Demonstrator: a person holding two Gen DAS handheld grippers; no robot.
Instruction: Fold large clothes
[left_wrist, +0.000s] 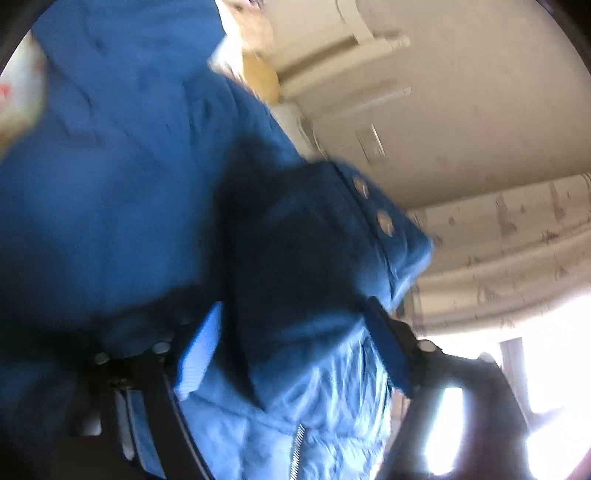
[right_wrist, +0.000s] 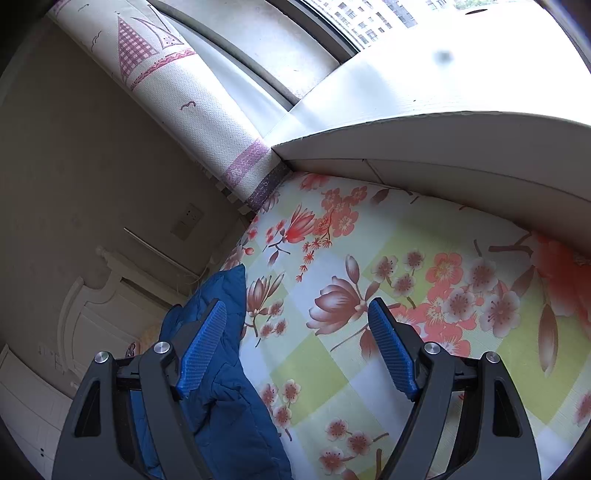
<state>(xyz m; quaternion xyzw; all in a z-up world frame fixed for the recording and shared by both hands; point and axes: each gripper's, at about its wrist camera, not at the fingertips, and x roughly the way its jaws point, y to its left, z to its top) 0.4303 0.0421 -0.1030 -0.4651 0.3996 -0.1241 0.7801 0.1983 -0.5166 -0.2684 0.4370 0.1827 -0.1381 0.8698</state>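
Left tool (left_wrist: 295, 350), blue-padded, jaws closed onto a bunched fold of the quilted blue padded jacket (left_wrist: 122, 192); the garment's snap-studded placket edge (left_wrist: 373, 206) rises just beyond the pads. The view is blurred. Right tool (right_wrist: 297, 343), jaws spread wide and gripping nothing, hovers over the floral-printed bed sheet (right_wrist: 406, 258). The jacket (right_wrist: 221, 369) lies to that tool's left, its long edge running away toward the wall, passing under the left finger (right_wrist: 203, 350). Judged: the left tool is the one engaged; the right must shift leftward to take the free edge.
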